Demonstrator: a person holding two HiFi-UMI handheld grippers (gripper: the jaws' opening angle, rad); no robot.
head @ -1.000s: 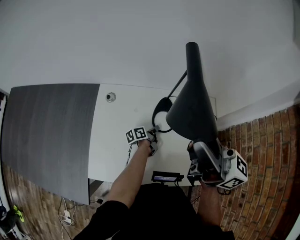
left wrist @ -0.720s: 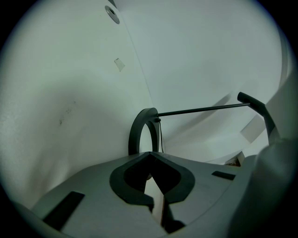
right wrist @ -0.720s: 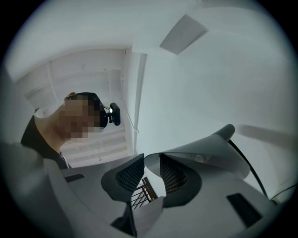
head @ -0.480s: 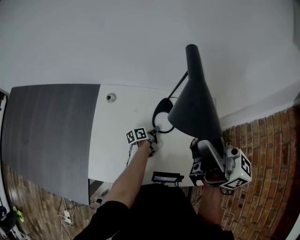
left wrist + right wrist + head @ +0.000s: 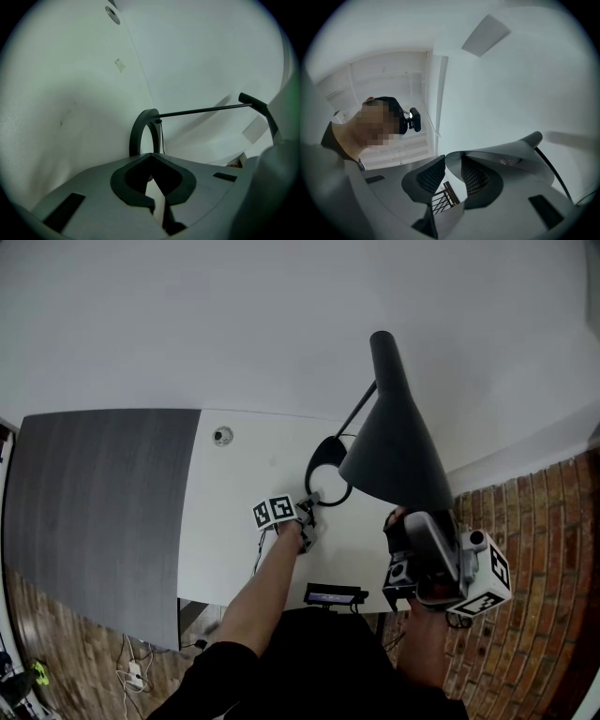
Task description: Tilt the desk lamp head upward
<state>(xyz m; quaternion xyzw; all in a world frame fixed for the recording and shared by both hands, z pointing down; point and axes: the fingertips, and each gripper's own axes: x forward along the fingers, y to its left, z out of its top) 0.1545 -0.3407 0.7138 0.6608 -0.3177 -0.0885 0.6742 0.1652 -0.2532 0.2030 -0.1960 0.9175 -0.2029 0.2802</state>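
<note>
A black desk lamp stands on the white desk (image 5: pixel 230 531). Its ring base (image 5: pixel 309 468) lies flat, and a thin arm (image 5: pixel 357 407) rises to the cone-shaped lamp head (image 5: pixel 394 446). My right gripper (image 5: pixel 409 523) is shut on the lower rim of the lamp head (image 5: pixel 501 154), whose thin wall runs between the pads. My left gripper (image 5: pixel 307 512) is low on the desk at the near edge of the ring base (image 5: pixel 138 133). Its jaws stand almost together, with a sliver of desk showing between them (image 5: pixel 153 177). Whether they touch the ring is hidden.
A dark grey panel (image 5: pixel 94 502) adjoins the white desk on the left. A round grommet (image 5: pixel 222 435) sits near the back edge. A small black device (image 5: pixel 333 595) hangs at the front edge. Brick floor (image 5: pixel 534 549) lies to the right, cables (image 5: pixel 131 671) on the floor at lower left.
My right gripper has moved right and toward me with the shade's rim, and the lamp head has swung with it. The left gripper and the ring base have stayed put.
</note>
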